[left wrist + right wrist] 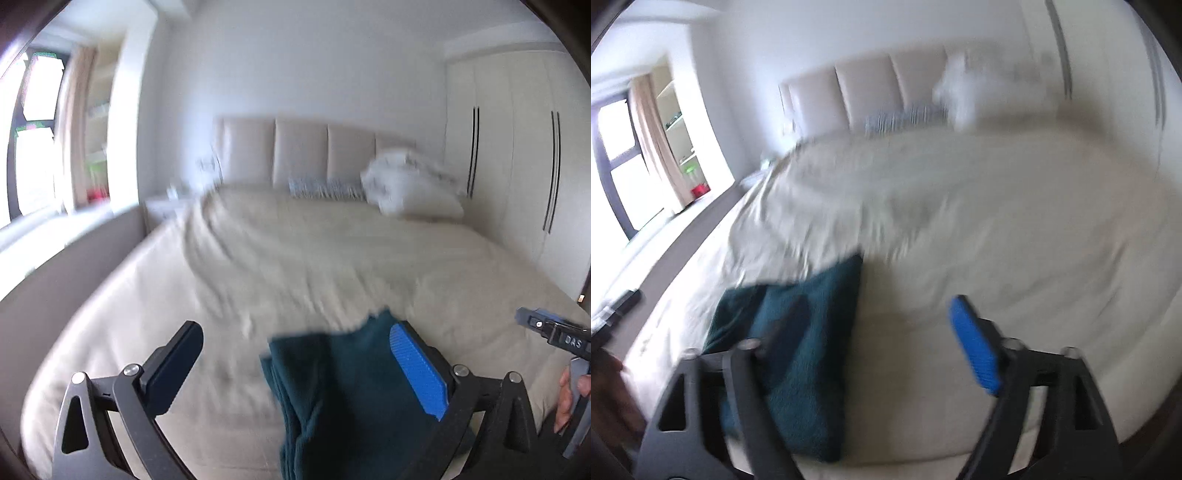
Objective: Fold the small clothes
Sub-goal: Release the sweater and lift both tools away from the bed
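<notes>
— Where is the garment?
— The folded dark teal garment (332, 387) lies on the bed (147, 332), near its front edge.
— And the tongs?
— Left tongs (295, 365) and right tongs (879, 336) both gape wide, gripping nothing.

Bright window (37, 110) daylight, motion blur

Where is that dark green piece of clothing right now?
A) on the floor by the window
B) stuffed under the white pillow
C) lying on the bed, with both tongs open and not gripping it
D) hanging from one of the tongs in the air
C: the dark green garment lies folded on the cream bed cover, and both the left tongs and the right tongs stand wide open, pinching nothing.
</notes>
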A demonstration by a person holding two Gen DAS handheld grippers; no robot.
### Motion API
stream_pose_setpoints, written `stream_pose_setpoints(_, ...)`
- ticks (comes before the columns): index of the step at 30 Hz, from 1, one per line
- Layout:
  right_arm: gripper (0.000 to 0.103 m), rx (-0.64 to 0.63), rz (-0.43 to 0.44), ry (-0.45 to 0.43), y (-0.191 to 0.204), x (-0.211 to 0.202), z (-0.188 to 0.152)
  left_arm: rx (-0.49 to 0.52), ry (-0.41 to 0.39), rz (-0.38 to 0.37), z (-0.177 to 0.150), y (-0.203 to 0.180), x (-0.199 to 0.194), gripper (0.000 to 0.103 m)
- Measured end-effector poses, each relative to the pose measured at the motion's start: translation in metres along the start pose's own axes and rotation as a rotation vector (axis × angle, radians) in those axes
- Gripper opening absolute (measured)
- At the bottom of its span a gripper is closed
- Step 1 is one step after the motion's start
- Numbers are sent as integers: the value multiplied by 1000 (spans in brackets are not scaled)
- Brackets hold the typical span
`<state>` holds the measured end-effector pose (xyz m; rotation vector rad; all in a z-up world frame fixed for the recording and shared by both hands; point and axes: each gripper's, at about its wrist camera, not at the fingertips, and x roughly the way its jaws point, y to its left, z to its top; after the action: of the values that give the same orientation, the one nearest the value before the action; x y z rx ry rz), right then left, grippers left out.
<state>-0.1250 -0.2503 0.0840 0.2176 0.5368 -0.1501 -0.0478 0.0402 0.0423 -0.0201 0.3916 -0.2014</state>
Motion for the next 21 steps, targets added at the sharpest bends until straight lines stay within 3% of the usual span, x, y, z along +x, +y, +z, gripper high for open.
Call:
stream_pose_setpoints(2, 102, -61, -51, -164, 14, -36, 8, 3, -64, 44, 13, -3, -27, 103)
stream_pose_setpoints(5, 103, -107, -96, -381, 35, -87, 23, 3, -135, 105, 27, -3, -62, 103)
stream_pose_setpoints(12, 103, -71, 36, -423, 53, -136, 57, 78, -92, 270, 38, -14, -74, 103)
stream_pose_setpoints(14, 103, -73, 51, -398, 58, -137, 57, 69, -2, 299, 30, -11, -58, 103)
stream_pose_setpoints(16, 103, -76, 59, -322, 62, -126, 54, 32, 90, 263, 17, -7, -41, 103)
stream_pose_setpoints(21, 103, -35, -10, 20, 66, -74, 28, -51, 370, 173, -35, -2, 2, 103)
